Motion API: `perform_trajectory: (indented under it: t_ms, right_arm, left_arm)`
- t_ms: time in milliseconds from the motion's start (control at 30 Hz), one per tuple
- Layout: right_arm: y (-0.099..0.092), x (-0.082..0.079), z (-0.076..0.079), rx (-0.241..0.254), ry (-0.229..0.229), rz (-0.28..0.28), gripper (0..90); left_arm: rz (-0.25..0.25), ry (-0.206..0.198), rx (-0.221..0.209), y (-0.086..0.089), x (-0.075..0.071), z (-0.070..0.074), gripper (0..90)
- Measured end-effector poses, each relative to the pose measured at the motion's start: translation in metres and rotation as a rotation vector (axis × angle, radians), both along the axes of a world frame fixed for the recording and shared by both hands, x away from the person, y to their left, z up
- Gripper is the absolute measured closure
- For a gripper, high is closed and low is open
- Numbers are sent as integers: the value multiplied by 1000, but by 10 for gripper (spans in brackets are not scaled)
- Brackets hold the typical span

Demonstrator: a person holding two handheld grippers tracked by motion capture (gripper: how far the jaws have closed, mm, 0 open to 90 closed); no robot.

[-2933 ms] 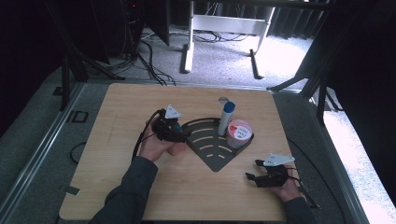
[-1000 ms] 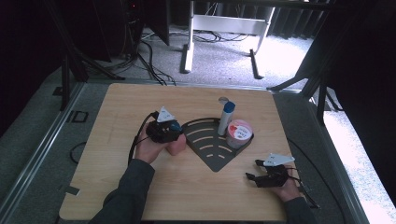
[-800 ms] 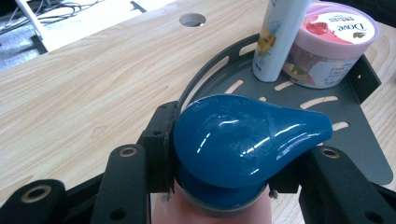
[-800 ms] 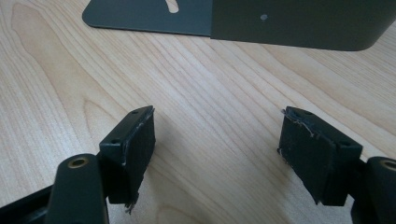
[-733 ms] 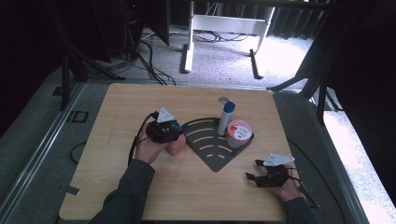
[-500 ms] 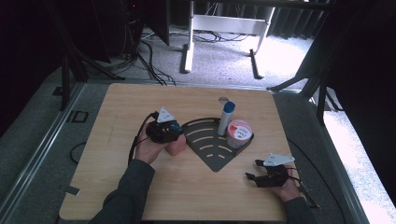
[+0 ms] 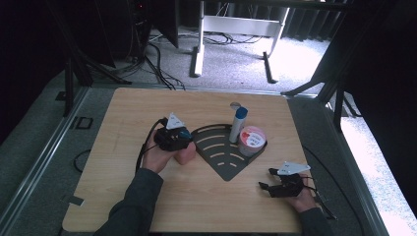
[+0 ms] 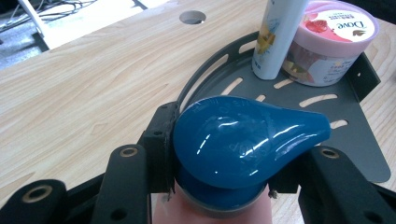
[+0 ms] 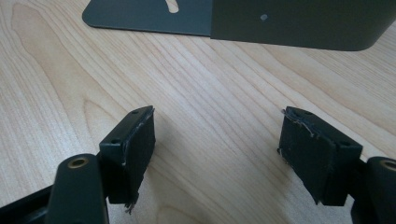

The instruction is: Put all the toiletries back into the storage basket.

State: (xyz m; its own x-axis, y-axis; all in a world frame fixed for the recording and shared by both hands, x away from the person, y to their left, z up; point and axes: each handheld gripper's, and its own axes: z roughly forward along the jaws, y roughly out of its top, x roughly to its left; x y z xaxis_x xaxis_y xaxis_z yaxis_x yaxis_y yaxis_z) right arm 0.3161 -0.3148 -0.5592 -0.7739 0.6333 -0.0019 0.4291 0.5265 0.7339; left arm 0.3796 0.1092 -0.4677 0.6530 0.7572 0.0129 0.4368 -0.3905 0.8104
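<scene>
High view: left gripper [image 7: 183, 141] held a pink bottle [image 7: 186, 154] at the corner shelf's [image 7: 223, 164] nine o'clock edge; right gripper [image 7: 265, 186] rested at five o'clock.

Left gripper view: jaws pinched the bottle beneath its blue cap [image 8: 243, 140]; white tube [image 8: 280, 32] and Dove jar [image 8: 334, 39] stood at one o'clock.

Right gripper view: jaws spread, empty.

Judged step: placing bottle; next, set it upright on the shelf.

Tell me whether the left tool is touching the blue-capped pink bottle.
Touching. In the left gripper view, the left tool has both black pads pressed against the sides of the blue-capped pink bottle, just under its blue cap, with no gap visible.
</scene>
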Motion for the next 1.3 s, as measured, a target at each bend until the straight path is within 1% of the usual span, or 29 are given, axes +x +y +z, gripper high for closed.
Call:
perform_trajectory:
  t_ms: [233, 433, 600, 733, 800, 833, 1067, 1167, 1300]
  right_arm:
    - [0, 0, 0, 0, 0, 0, 265]
    - [0, 0, 0, 0, 0, 0, 265]
    - [0, 0, 0, -1, 0, 1, 265]
    - [0, 0, 0, 0, -1, 0, 265]
    - [0, 0, 0, -1, -1, 1, 265]
    - [0, 0, 0, 0, 0, 1, 265]
    - [0, 0, 0, 0, 0, 1, 265]
    - [0, 0, 0, 0, 0, 0, 265]
    - [0, 0, 0, -1, -1, 1, 265]
  left_arm:
    - [11, -4, 10, 0, -1, 2, 528]
    - [15, -14, 0, 0, -2, 7, 529]
    - [16, -19, 8, 0, -2, 12, 529]
    - [14, -27, -6, 0, -2, 16, 529]
    - [13, -28, -6, -1, -2, 17, 529]
    - [16, -35, -11, -1, -3, 19, 529]
    - [17, -41, -17, -1, -3, 24, 529]
    - [17, -32, -22, 0, -2, 27, 529]
    - [10, -39, -20, -1, -2, 33, 529]
